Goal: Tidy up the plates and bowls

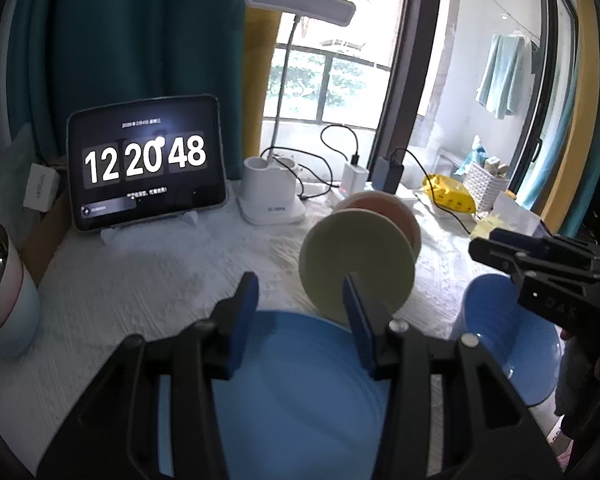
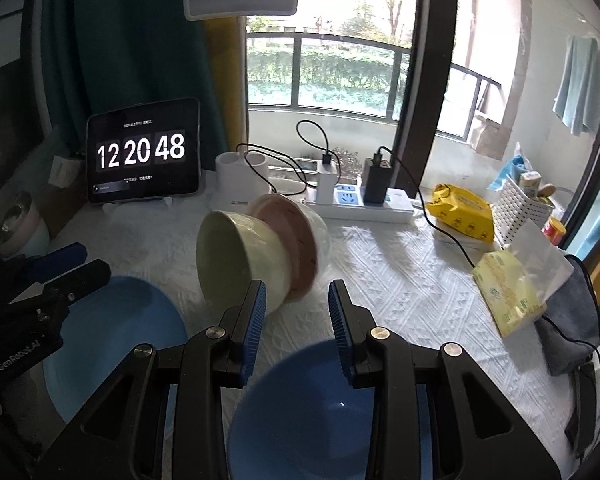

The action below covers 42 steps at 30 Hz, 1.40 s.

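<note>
Left gripper [image 1: 300,300]: jaws apart, grasping nothing, above blue plate [image 1: 296,392] at table's near edge.
Right gripper [image 2: 297,304]: jaws apart, empty, over blue bowl [image 2: 308,412].
Green bowl [image 2: 236,258]: on its side mid-table, nested in pink bowl [image 2: 296,240].
Table [image 2: 400,280]: white textured cloth.
Tablet [image 2: 143,156]: far left edge, reading 12 20 48.

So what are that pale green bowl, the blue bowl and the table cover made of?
The pale green bowl looks like glazed ceramic or hard plastic: smooth, glossy, thick-walled. The blue bowl shows a small bright glint, so a shiny finish; plastic or glazed ceramic, I can't tell which. The table cover looks like white woven fabric with a raised diamond pattern.
</note>
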{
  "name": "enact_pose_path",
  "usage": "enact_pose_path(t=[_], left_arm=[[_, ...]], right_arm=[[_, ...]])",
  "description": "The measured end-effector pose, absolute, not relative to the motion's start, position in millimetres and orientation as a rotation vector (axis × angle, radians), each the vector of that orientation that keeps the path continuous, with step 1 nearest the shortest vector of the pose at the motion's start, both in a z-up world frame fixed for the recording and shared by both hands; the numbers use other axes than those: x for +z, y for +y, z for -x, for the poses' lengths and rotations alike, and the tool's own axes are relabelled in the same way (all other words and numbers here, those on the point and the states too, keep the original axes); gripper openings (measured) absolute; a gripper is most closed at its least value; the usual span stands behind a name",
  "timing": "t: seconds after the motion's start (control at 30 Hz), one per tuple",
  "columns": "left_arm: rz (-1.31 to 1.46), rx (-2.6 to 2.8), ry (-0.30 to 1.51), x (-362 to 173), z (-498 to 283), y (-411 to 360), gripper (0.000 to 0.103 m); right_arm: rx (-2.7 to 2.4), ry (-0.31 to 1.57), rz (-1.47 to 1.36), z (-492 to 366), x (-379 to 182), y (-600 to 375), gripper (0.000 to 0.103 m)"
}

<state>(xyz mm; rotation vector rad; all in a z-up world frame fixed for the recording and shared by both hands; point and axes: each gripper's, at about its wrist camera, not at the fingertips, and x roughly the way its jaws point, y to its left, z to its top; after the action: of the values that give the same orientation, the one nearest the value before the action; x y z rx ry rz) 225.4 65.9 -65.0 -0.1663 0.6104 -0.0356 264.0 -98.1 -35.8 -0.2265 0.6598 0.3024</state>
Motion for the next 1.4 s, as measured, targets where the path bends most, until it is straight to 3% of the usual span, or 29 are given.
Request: enact_pose_path(t=[1.4], left_arm=[[0.302,-0.093,0.912,-127,-342,71,0.045]], right_arm=[[0.295,0.869,0.274,-330,-79,-53,0.034]])
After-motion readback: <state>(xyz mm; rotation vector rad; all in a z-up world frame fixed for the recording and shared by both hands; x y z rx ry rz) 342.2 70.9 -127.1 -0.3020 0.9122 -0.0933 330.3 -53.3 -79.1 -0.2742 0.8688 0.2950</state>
